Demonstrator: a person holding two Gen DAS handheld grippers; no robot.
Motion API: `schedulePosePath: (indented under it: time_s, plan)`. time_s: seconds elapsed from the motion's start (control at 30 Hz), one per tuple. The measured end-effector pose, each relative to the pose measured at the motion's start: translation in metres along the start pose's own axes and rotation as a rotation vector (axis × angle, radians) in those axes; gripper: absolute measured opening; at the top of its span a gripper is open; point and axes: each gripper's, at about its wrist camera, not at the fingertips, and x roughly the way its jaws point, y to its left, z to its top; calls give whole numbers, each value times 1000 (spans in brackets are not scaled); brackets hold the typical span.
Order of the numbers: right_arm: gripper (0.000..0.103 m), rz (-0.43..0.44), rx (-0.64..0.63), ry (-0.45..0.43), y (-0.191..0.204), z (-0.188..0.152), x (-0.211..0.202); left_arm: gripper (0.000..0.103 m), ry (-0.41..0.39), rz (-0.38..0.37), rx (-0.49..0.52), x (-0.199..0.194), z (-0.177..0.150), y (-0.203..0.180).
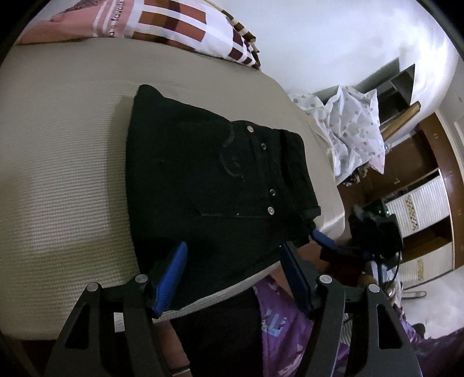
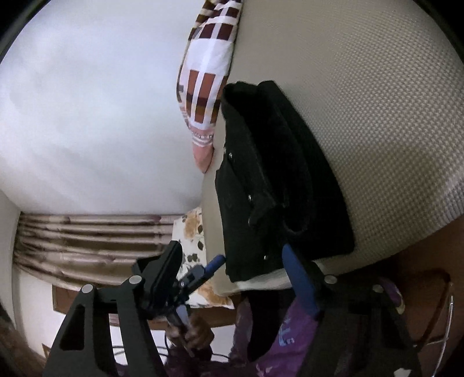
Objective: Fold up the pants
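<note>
Black pants (image 1: pixel 208 174) lie folded into a compact stack on the beige mattress (image 1: pixel 63 162), with the pocket rivets and waistband facing the right edge. My left gripper (image 1: pixel 235 275) hovers at the stack's near edge, open, and the fabric's corner shows between its blue pads (image 1: pixel 171 278) without being pinched. In the right wrist view the folded pants (image 2: pixel 275 188) lie just ahead of my right gripper (image 2: pixel 235 272), which is open and holds nothing. The right gripper (image 1: pixel 327 243) also appears beside the waistband corner at the mattress edge. The left gripper (image 2: pixel 203 269) appears low in the right wrist view.
A checked brown-and-white pillow (image 1: pixel 179 26) lies at the head of the mattress. A white spotted cloth (image 1: pixel 356 130) hangs past the bed's right edge, in front of a brown wardrobe (image 1: pixel 420 203). A striped curtain (image 2: pixel 87 240) hangs off the bed. The person's purple garment (image 1: pixel 290 319) is close below.
</note>
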Motion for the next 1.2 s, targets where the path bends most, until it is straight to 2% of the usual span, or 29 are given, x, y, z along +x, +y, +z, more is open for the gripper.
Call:
schedulePosePath:
  time_s: [0.13,0.17,0.2,0.23,0.33,0.43,0.63,0.77,0.87,0.9,1.0,1.13,1.17,1.2]
  plan:
    - [70,116,37,-37,3,3,-7,67,-2,-10,-27,-1,-2,6]
    - [70,94,18,-45,7,4,-10,67,-3,-14,-32,-2,-2,8]
    - [70,4,-19,-55,13,5,-12,67,-3,-17,-37,-2,-3,9]
    - [70,-42,-37,-58,15,3,-10,67,-2,-19,-42,-1,-2,10]
    - [70,-28,0,-36,7,0,-4,67,-2,-24,-49,-2,-2,12]
    - [70,-75,-28,-29,12,-2,5,67,-9,-20,-41,-2,-2,11]
    - [71,-151,-46,-105,15,7,16,67,-10,-22,-48,-3,-6,12]
    - [69,-190,-100,-150,25,-2,18,67,-10,-17,-58,-6,-7,13]
    - [67,-178,-77,-158,18,-5,9,69,-26,-10,-61,-9,-9,16]
    - [64,-166,-52,-153,12,-4,8,70,-21,-12,-69,-8,-9,17]
    - [65,-145,11,-166,3,2,8,70,-19,-21,-89,-5,-9,20]
    - [65,-175,-64,-192,20,5,16,70,-17,-16,-79,-5,-9,18]
    - [47,-179,-92,-198,25,4,18,70,-16,-15,-75,-5,-9,17]
    - [10,-189,-138,-191,33,3,22,70,-16,-13,-70,-5,-10,16]
